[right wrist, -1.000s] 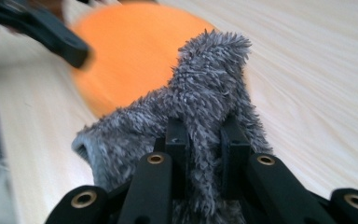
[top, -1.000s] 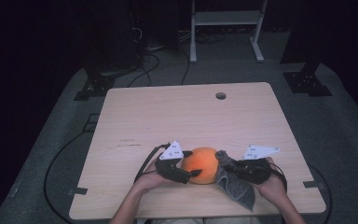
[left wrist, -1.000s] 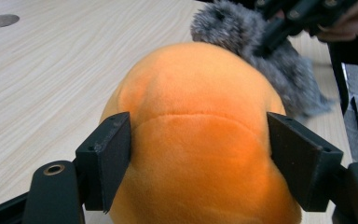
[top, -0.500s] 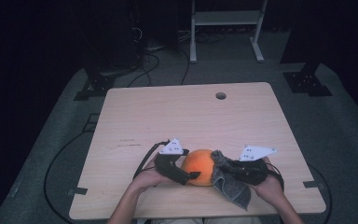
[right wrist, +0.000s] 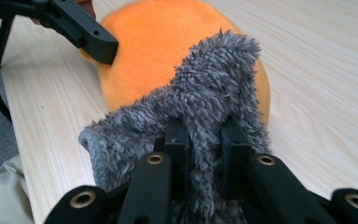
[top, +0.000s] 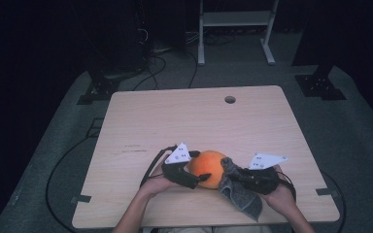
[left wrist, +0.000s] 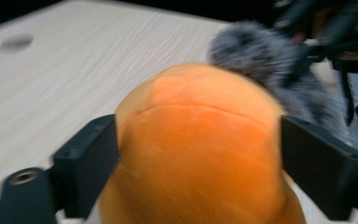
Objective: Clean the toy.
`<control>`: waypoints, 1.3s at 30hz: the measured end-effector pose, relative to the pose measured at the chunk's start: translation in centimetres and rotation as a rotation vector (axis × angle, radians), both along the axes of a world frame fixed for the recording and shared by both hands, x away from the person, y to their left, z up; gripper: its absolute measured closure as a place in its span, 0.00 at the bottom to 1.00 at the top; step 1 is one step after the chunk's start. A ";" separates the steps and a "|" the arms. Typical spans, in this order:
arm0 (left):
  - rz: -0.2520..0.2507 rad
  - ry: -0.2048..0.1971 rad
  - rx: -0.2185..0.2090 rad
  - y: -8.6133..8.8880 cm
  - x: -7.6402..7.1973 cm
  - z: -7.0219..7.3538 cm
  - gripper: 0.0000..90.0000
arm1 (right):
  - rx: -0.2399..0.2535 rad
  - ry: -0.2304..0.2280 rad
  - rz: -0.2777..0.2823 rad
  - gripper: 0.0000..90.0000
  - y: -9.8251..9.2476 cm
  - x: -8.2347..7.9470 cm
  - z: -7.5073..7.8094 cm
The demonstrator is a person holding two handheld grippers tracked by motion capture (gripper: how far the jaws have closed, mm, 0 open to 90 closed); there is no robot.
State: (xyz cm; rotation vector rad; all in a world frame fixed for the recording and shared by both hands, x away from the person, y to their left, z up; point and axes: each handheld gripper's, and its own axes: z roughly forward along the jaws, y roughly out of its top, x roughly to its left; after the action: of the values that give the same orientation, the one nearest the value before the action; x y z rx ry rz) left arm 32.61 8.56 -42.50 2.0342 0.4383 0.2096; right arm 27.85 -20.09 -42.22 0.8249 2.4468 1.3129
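Near the front edge of the table (top: pixel 141 126), my left tool (top: pixel 200 175) has just eased its jaws slightly narrower, standing wide around the orange plush ball (top: pixel 211 166), both pads against its sides. My right tool (top: pixel 234 178) pinches a grey fuzzy cloth (top: pixel 243 196) that drapes against the ball's right side.

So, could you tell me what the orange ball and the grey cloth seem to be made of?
The orange ball looks like soft plush fabric: matte, short nap, a stitched seam. The grey cloth looks like microfibre or terry, given its long, shaggy pile. Exact fibres cannot be told.
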 end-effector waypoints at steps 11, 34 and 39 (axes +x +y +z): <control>0.001 0.055 0.043 1.3 0.3 -1.2 0.20 | -0.004 0.069 -0.035 0.84 -0.7 1.3 -1.8; -0.060 -0.004 0.083 0.5 -0.7 -0.9 0.19 | 0.032 0.011 -0.025 0.84 -0.1 1.1 -0.1; -0.009 0.080 0.084 0.4 0.0 -0.6 0.07 | 0.012 0.025 -0.021 0.84 0.0 1.2 -0.8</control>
State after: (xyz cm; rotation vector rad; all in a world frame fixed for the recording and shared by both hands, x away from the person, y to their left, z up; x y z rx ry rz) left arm 32.63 8.92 -43.10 2.1325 0.4770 0.1438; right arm 29.02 -20.12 -43.06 0.8732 2.4441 1.3192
